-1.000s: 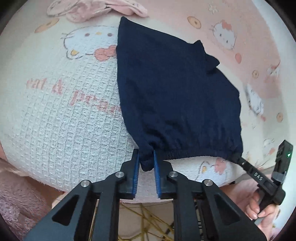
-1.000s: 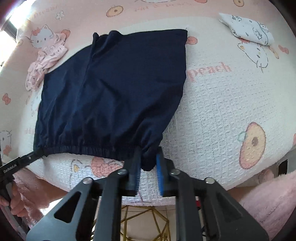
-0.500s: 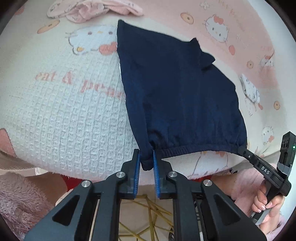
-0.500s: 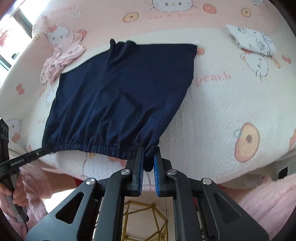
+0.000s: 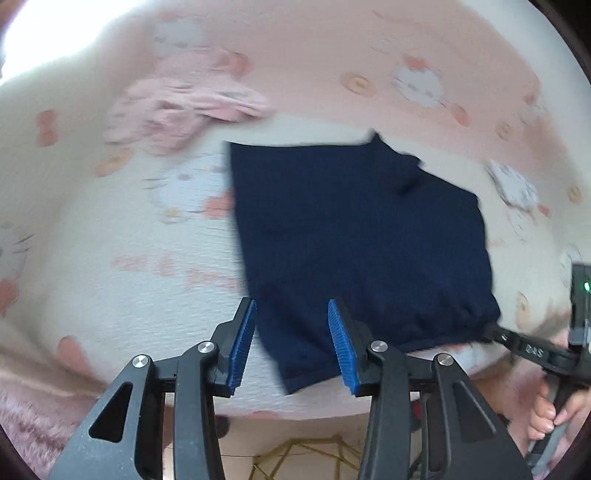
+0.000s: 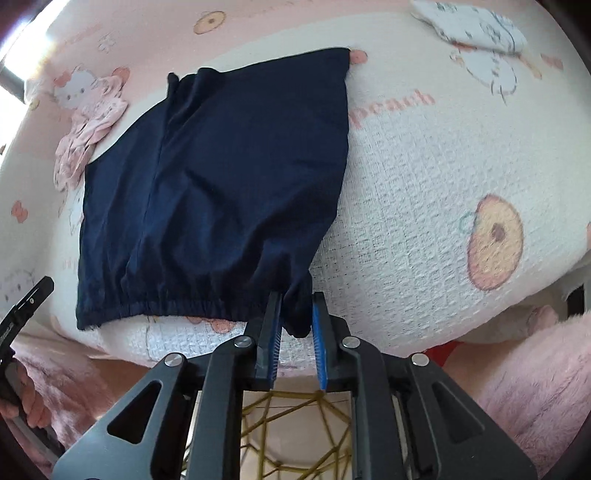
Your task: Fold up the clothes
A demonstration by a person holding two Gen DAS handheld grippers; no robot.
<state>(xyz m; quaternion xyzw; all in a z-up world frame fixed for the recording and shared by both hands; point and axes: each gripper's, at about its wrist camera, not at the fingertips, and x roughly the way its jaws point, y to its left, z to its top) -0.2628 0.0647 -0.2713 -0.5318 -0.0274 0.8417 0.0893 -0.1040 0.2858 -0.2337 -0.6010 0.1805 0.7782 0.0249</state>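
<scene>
A: What lies out?
B: One white waffle blanket [image 6: 424, 192], one pair of navy shorts [image 6: 221, 184] flat on it, one pink garment [image 6: 88, 129] far left, one white garment [image 6: 476, 26] far right.

A: The shorts?
B: Waistband at the blanket's near edge, legs pointing far; bare blanket right.

A: Grippers?
B: Left gripper [image 5: 291, 343] spread wide, released; right gripper [image 6: 297, 332] grasping the waistband's right corner.

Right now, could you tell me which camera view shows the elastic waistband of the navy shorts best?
The right wrist view: the navy shorts are sharp there, and the gathered waistband runs unbroken along the near edge to the right gripper. The left wrist view is motion-blurred; its waistband shows only partly, with the open left gripper in front.
</scene>
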